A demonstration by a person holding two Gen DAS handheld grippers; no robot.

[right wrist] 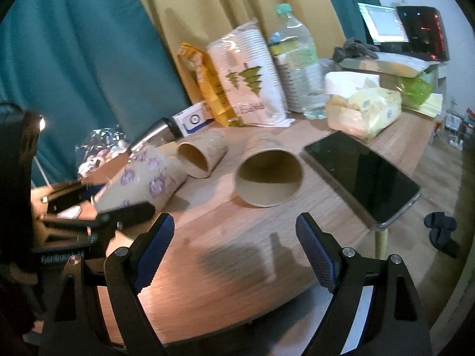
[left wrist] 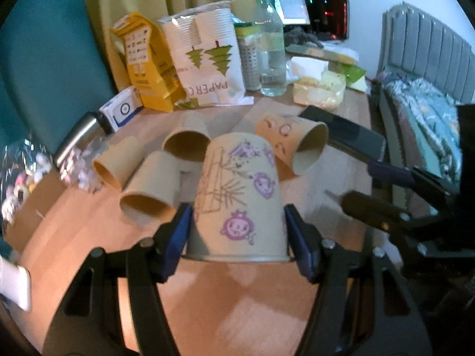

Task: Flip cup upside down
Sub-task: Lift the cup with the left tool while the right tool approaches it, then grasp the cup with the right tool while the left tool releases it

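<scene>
My left gripper (left wrist: pixel 237 234) is shut on a paper cup with purple cartoon faces (left wrist: pixel 237 198), held above the table with its rim toward me and its base pointing away. The same cup (right wrist: pixel 142 181) shows tilted at the left of the right wrist view, in the left gripper (right wrist: pixel 98 207). My right gripper (right wrist: pixel 234 246) is open and empty above the table's front edge; it also shows in the left wrist view (left wrist: pixel 356 184). Several plain paper cups lie on their sides: three brown cups (left wrist: pixel 148 198) (left wrist: pixel 114 166) (left wrist: pixel 188 139) and an orange printed cup (left wrist: pixel 297 145), whose open mouth faces my right gripper (right wrist: pixel 268 175).
A black phone (right wrist: pixel 362 175) lies at the table's right edge. At the back stand a bag of paper cups (left wrist: pixel 207 56), a yellow carton (left wrist: pixel 148 62), a water bottle (left wrist: pixel 270 47) and a food bag (right wrist: pixel 362 109). A steel flask (left wrist: pixel 80 136) lies left. A bed (left wrist: pixel 424 101) is right.
</scene>
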